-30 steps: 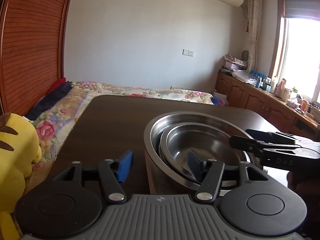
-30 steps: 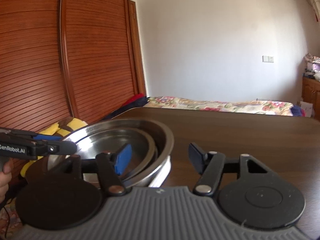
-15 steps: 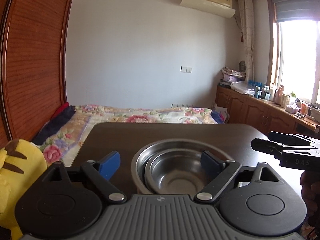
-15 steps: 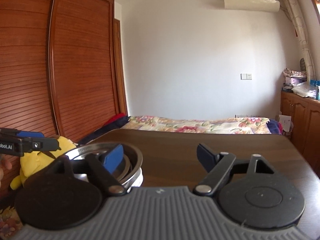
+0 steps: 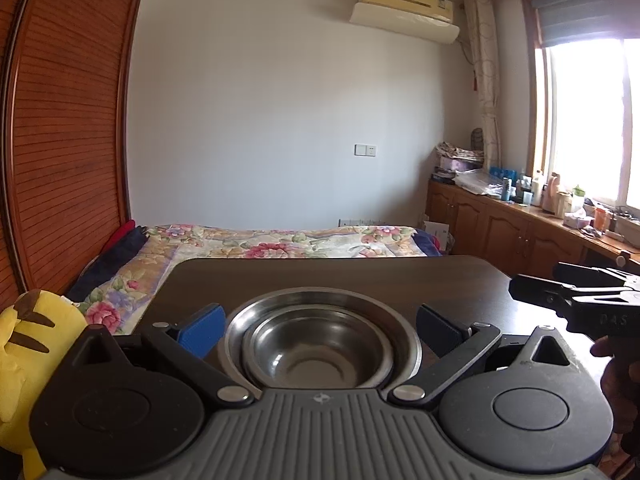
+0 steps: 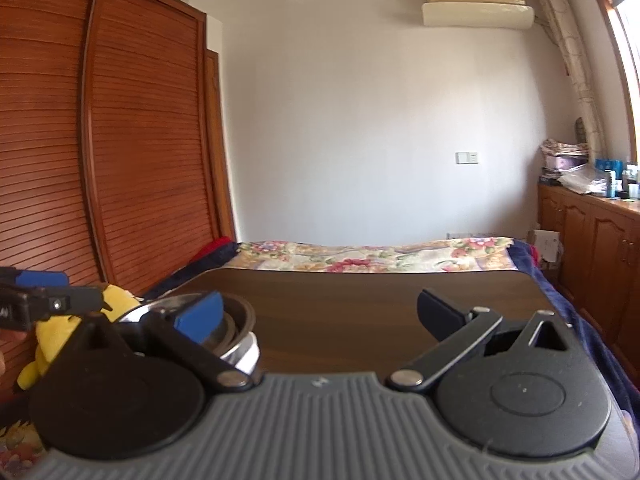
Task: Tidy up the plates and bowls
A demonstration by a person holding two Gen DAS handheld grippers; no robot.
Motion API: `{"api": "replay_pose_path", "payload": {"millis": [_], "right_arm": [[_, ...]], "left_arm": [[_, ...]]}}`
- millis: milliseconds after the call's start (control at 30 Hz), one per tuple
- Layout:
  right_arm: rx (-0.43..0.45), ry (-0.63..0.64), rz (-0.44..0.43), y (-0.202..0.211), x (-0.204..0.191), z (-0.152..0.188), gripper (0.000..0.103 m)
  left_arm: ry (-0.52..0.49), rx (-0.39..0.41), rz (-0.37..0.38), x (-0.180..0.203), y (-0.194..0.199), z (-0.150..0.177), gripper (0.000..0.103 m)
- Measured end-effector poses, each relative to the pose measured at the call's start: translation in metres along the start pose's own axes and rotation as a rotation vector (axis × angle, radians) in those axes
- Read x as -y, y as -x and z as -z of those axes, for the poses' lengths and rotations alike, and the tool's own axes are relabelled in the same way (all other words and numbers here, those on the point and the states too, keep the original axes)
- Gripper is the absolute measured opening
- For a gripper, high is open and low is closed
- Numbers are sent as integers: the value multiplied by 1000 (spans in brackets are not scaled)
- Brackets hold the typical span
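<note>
Bedroom light is thrown from the window across a dark wooden surface [image 5: 320, 276], and behind it a bed with a floral cover [image 5: 280, 240] is seen against the white wall. Two nested steel bowls are parked on the near left part of the surface: the large bowl [image 5: 400, 332] is sat flat, and the smaller bowl [image 5: 360, 344] is cradled inside it. The left claw [image 5: 320, 326] is held just short of the bowls, its jaws spread wide to either side of the rim and nothing gripped between them. The right claw [image 6: 320, 316] is held over bare wood to the right of the bowls, jaws likewise parted and nothing pinched. A yellow plush toy [image 5: 24, 360] is glimpsed off the left edge.
</note>
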State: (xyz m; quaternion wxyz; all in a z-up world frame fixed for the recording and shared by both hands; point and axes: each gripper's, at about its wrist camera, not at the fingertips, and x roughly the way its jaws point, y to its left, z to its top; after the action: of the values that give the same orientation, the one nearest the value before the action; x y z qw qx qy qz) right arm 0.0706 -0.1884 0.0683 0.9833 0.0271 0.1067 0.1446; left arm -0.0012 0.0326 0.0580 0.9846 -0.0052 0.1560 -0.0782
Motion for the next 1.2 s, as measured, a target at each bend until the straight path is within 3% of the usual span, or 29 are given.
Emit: {"api": "replay_pose_path", "payload": {"millis": [733, 1200], "right_arm": [[-30, 20, 155, 20, -11, 18, 103], [-68, 27, 181, 15, -15, 31, 103]], "left_arm": [[-28, 4, -30, 24, 4, 16, 103], [-35, -31, -66, 21, -4, 31, 103]]}}
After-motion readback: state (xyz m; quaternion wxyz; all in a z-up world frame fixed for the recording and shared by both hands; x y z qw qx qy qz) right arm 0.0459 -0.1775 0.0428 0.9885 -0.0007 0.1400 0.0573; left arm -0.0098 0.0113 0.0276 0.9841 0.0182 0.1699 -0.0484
